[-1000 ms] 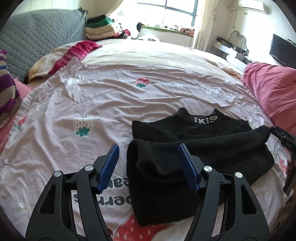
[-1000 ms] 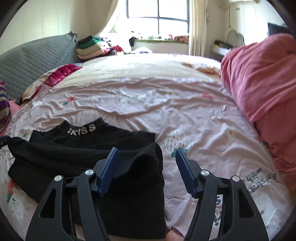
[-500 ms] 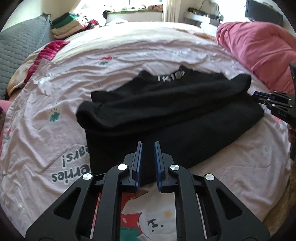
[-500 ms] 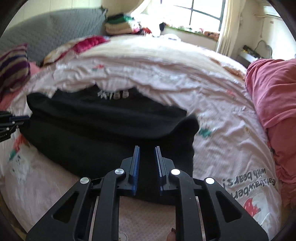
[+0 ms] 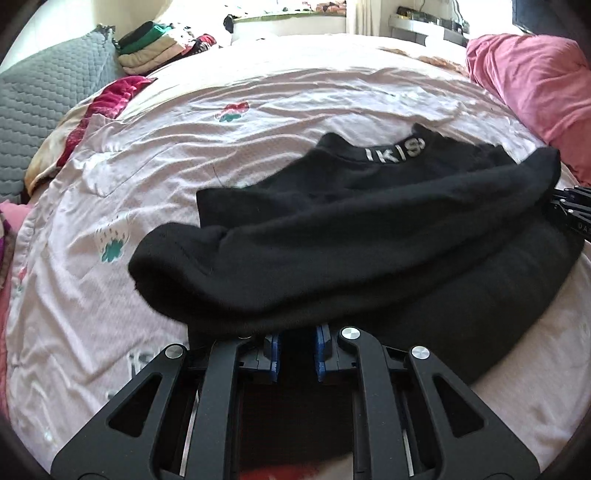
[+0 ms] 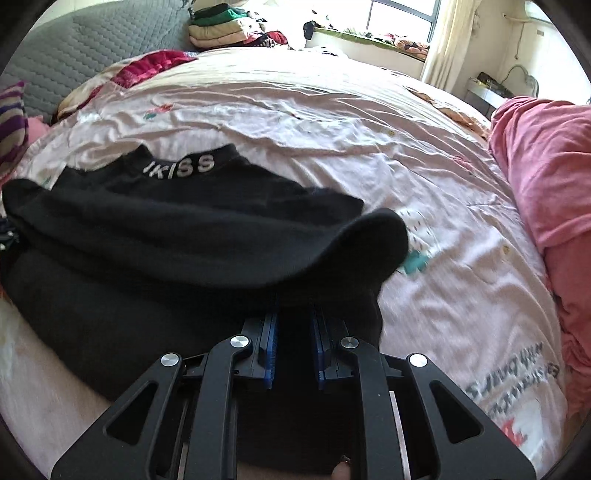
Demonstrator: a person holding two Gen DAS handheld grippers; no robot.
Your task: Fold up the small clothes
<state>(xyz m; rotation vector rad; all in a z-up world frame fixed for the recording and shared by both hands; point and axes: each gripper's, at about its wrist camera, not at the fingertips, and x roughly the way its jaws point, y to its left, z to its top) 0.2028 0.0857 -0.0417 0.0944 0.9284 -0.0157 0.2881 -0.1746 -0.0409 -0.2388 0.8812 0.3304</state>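
Black sweater (image 5: pixel 369 236), collar lettered "IKISS" (image 6: pixel 181 168): lies partly folded on the pink printed bedsheet (image 5: pixel 258 107). My left gripper (image 5: pixel 297 345) pinches its near hem at one corner, blue pads clamped on the cloth. My right gripper (image 6: pixel 293 343) clamps the other near corner likewise. Pink quilt (image 6: pixel 546 162) heaped beside it. Folded clothes (image 6: pixel 225 26) stacked at the bed's far end. No containers seen.

Matt black knit garment (image 5: pixel 369 236) lies on a smooth, wrinkled cotton-like bedsheet (image 5: pixel 295 99).
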